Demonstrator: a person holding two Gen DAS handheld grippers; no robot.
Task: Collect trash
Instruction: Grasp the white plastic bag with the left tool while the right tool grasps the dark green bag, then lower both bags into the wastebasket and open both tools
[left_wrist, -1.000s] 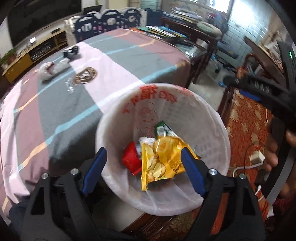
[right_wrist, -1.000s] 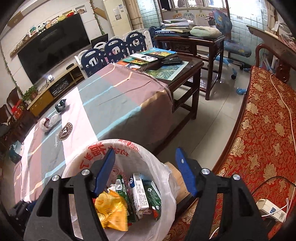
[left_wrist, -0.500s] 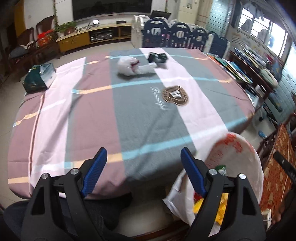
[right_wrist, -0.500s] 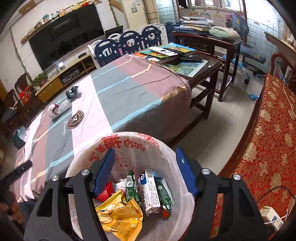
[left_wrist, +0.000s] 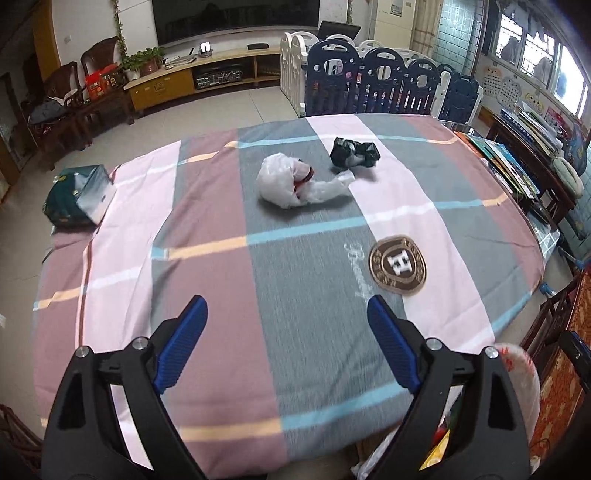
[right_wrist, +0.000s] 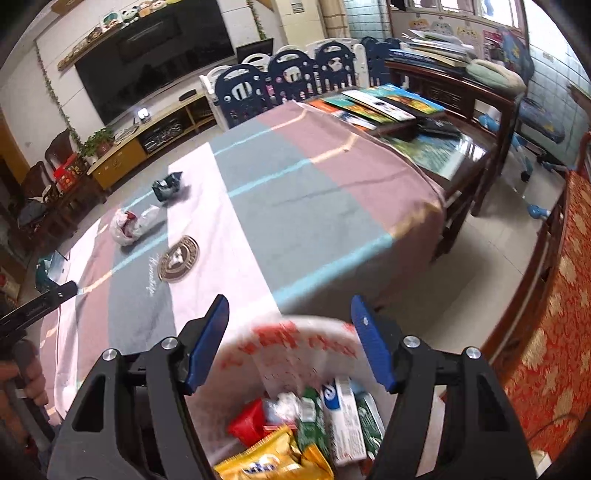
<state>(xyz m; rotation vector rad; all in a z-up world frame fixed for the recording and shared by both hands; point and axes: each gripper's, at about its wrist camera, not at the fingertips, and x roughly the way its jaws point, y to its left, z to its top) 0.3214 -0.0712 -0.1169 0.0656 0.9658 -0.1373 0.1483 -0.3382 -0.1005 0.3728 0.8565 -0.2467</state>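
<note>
The striped pink, grey and mauve cloth table cover (left_wrist: 303, 295) looks matt and soft, with a woven brown round badge (left_wrist: 398, 265) beside its centre. Beyond the badge lie a thin, glossy crumpled white plastic bag (left_wrist: 284, 181) and a shiny crumpled dark foil wrapper (left_wrist: 354, 153). At the cover's near edge, the white bin liner (right_wrist: 295, 343) looks filmy, translucent plastic.
</note>
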